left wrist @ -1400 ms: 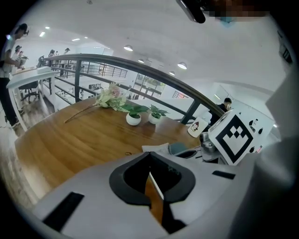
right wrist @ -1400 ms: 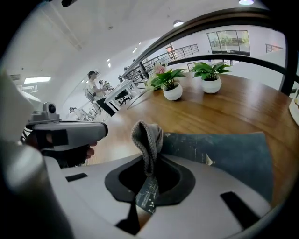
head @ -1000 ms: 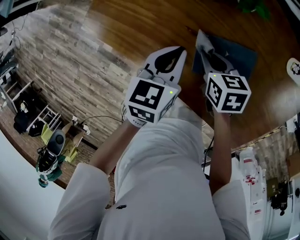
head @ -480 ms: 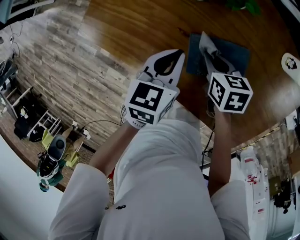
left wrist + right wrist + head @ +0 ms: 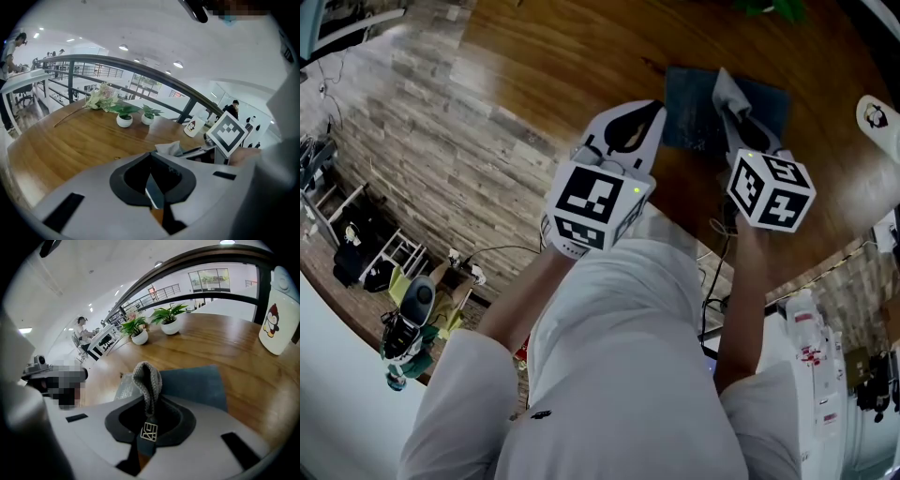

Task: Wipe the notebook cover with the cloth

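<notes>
At one o'clock on the wooden table (image 5: 562, 56), my right gripper (image 5: 147, 430) clamps the grey cloth (image 5: 147, 380) over the dark blue notebook (image 5: 197, 383); at its nine o'clock, my left gripper (image 5: 154, 197) has its jaws together, empty.

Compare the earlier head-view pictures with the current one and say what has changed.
The right gripper, shut on the grey cloth, has slid the cloth from the dark blue notebook's left edge toward the middle of its cover. The left gripper stayed shut and empty beside the notebook, which still lies flat on the wooden table.
</notes>
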